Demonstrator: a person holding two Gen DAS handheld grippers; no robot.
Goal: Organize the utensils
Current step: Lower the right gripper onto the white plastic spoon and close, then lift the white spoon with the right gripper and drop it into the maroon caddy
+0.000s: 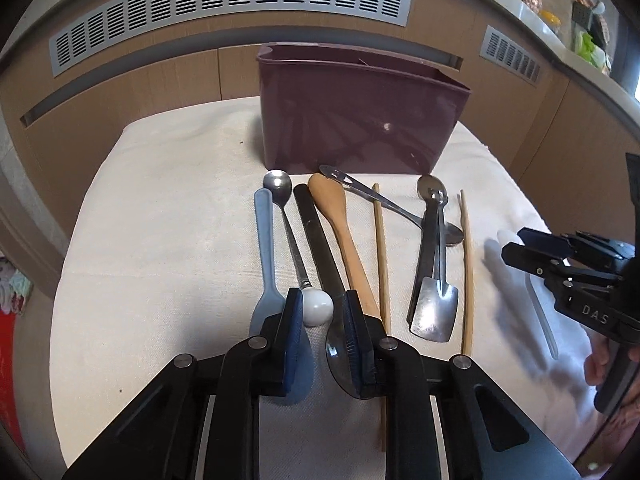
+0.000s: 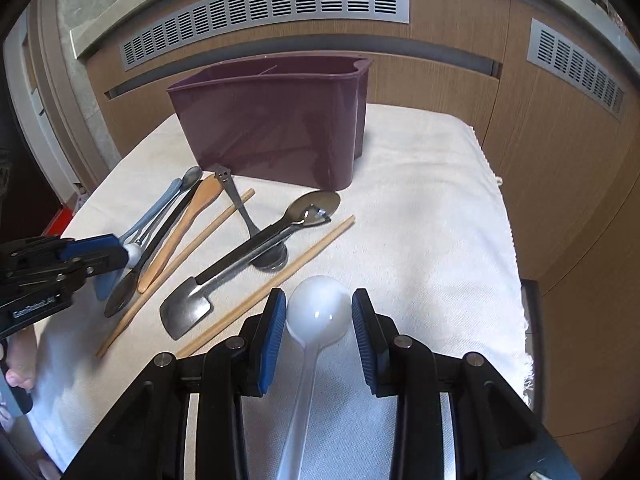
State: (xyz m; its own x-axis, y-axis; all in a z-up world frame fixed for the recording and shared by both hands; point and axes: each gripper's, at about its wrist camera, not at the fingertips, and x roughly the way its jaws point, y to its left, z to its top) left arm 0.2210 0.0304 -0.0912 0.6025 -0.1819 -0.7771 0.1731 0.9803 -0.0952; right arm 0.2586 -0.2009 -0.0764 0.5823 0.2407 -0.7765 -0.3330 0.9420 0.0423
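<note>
A maroon utensil holder (image 1: 360,120) (image 2: 272,124) stands at the back of a white cloth. Several utensils lie in front of it. In the left wrist view my left gripper (image 1: 320,312) is open low over the row, its fingers straddling the white knob (image 1: 318,307) of a steel spoon (image 1: 286,216), with a blue spoon (image 1: 264,240), a black-handled spoon (image 1: 320,240) and a wooden spatula (image 1: 340,232) beside. In the right wrist view my right gripper (image 2: 319,312) is open around the bowl of a white translucent spoon (image 2: 318,310) lying on the cloth.
Two chopsticks (image 1: 382,256) (image 1: 467,264), a steel spade-shaped spoon (image 1: 434,308) and steel spoons (image 1: 384,200) lie mid-cloth. The cloth (image 2: 432,220) ends at a frayed right edge. Wooden panels with vents (image 1: 224,4) stand behind.
</note>
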